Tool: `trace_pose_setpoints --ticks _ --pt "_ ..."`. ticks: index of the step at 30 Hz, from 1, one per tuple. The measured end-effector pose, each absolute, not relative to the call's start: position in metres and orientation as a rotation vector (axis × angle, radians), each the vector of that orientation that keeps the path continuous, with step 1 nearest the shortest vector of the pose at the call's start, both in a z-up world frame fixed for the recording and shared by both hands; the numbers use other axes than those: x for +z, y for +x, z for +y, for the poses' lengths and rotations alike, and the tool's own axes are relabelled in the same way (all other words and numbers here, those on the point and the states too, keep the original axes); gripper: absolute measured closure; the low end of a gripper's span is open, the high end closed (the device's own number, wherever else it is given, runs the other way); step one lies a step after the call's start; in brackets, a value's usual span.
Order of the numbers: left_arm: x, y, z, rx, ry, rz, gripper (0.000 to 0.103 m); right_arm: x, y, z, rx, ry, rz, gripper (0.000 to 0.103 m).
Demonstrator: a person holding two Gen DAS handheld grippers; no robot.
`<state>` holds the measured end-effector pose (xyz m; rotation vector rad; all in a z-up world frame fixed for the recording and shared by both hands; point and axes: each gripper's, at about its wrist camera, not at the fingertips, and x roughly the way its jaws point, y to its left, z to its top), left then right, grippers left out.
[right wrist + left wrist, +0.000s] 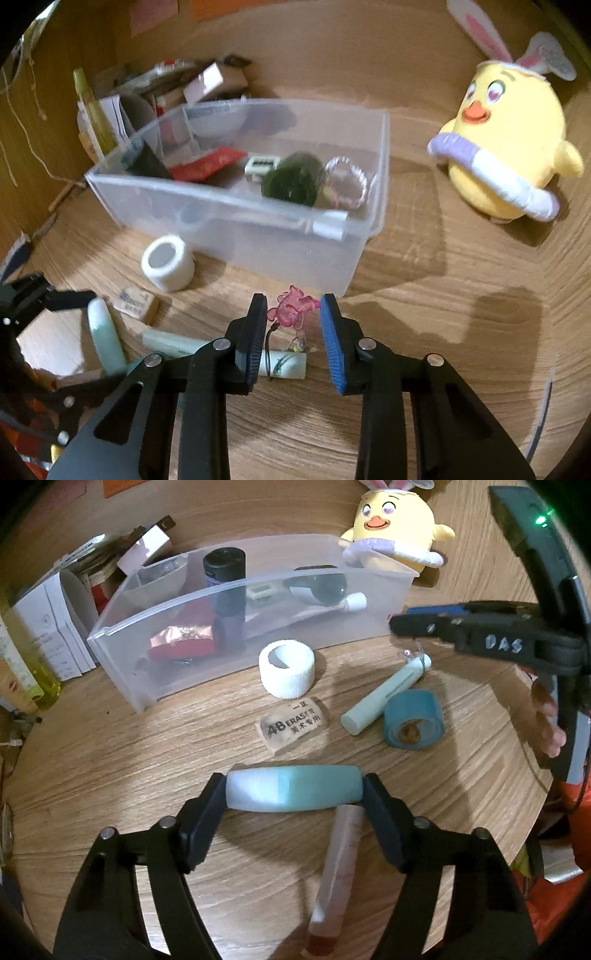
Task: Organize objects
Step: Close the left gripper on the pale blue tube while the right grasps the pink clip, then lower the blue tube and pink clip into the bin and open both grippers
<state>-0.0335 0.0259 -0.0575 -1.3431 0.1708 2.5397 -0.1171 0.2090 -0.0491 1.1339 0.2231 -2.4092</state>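
My left gripper (294, 792) is shut on a white-and-teal tube (293, 789), held crosswise above the wooden table; the tube also shows in the right wrist view (105, 334). My right gripper (293, 325) is open above a pale green pen (221, 354) with a pink charm (291, 308); it shows from the side in the left wrist view (402, 622). The clear plastic bin (122, 657) holds a black bottle (225, 579), a red packet (181, 642) and other small items. On the table lie a white tape roll (287, 671), an eraser (293, 725), the pen (384, 694) and a blue tape roll (413, 720).
A yellow plush chick (395, 528) stands behind the bin, also in the right wrist view (509, 147). White boxes (55, 627) and a yellow bottle (33, 672) crowd the left. A pinkish tube (336, 886) lies under my left gripper.
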Motion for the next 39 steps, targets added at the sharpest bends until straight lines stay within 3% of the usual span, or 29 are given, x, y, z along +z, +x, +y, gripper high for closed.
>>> trace_pose_setpoints --ticks 9,39 --pt "-0.052 -0.032 0.020 2.569 -1.319 0.121 0.030 -0.015 -0.116 0.220 -2.476 1.023 0.171 0.076" --pt "0.041 -0.074 -0.037 2.847 -1.039 -0.081 0.030 0.058 -0.122 0.210 -2.535 0.749 0.080 0.076"
